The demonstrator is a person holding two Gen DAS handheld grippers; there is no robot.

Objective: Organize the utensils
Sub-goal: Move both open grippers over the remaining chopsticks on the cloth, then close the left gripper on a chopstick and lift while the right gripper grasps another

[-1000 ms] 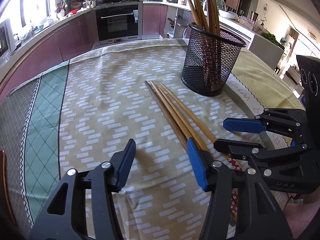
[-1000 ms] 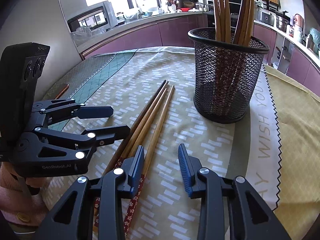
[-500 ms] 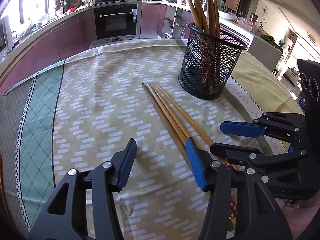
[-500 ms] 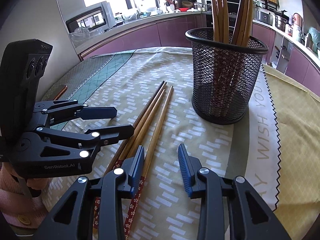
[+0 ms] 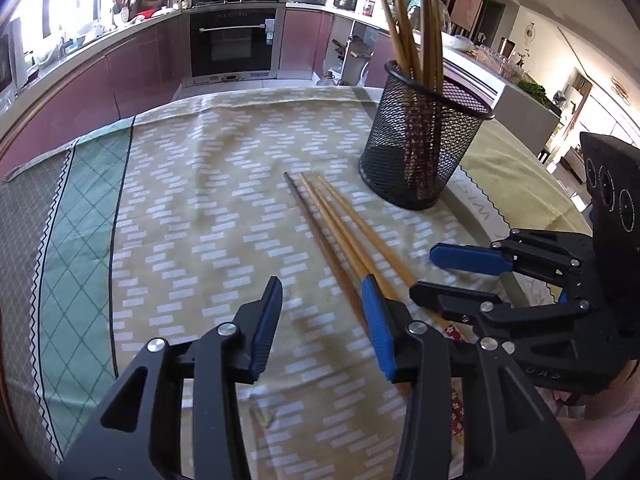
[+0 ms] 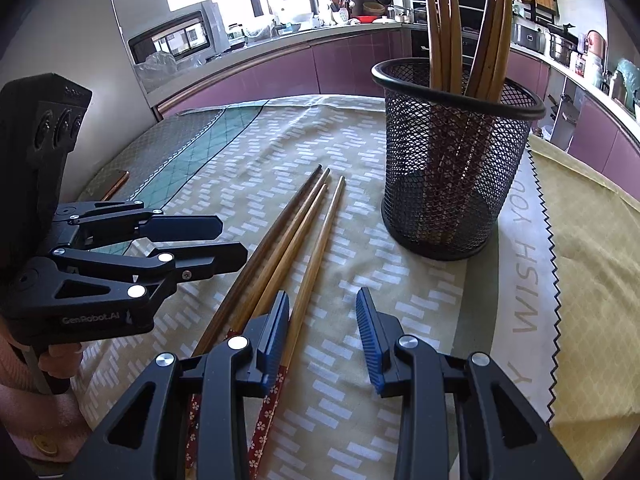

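Observation:
Several wooden chopsticks (image 5: 340,236) lie side by side on the tablecloth, also in the right wrist view (image 6: 288,240), their patterned red ends toward me. A black mesh holder (image 5: 420,152) with several upright chopsticks stands behind them; it shows in the right wrist view (image 6: 452,168). My left gripper (image 5: 322,320) is open and empty, low over the cloth just left of the chopsticks. My right gripper (image 6: 322,332) is open and empty, its left finger over the rightmost chopstick. Each gripper shows in the other's view: the right (image 5: 448,276), the left (image 6: 224,240).
The tablecloth (image 5: 200,220) has a green band at the left (image 5: 68,240) and a yellow cloth with a zigzag edge at the right (image 6: 592,280). Kitchen counters and an oven (image 5: 234,46) stand beyond the table.
Both grippers have drifted slightly; the left wrist view has shifted a little so holder and chopsticks sit slightly further left. Both stay open. The chopsticks have not moved.

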